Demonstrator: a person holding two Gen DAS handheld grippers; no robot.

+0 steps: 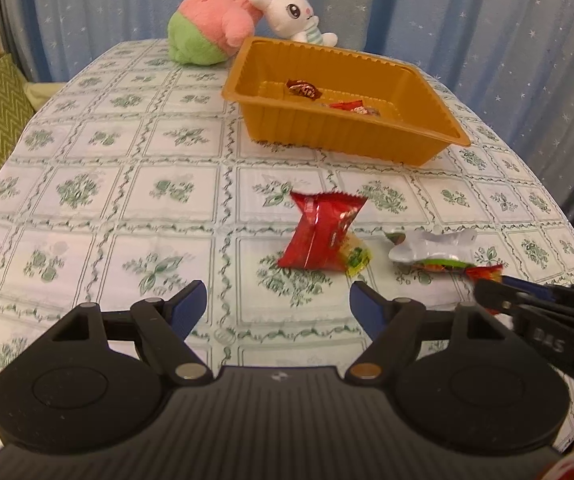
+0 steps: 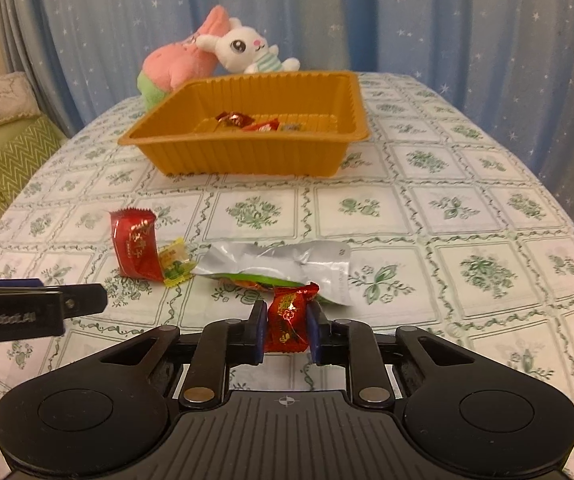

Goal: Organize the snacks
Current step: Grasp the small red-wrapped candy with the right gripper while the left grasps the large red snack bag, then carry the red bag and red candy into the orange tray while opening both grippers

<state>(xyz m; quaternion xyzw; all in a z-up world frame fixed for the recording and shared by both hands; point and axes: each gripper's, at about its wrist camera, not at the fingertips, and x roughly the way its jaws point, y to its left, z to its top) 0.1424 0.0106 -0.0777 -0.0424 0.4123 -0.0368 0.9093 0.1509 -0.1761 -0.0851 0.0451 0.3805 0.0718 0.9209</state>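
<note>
On the floral tablecloth (image 2: 467,208), the right gripper (image 2: 287,330) has its pads closed on a small red candy (image 2: 287,322), just in front of the silver snack pouch (image 2: 287,262). The candy's long axis runs roughly upright between the pads, one twisted end pointing up. The left gripper (image 1: 278,302) has its fingers spread wide and holds nothing; it faces the large red packet (image 1: 321,236) and the yellow candy (image 1: 357,256) touching it. The step in hand appears to be pickup. The next move calls for carrying the candy to the orange tray (image 2: 255,152), which already contains several sweets, and releasing above it.
</note>
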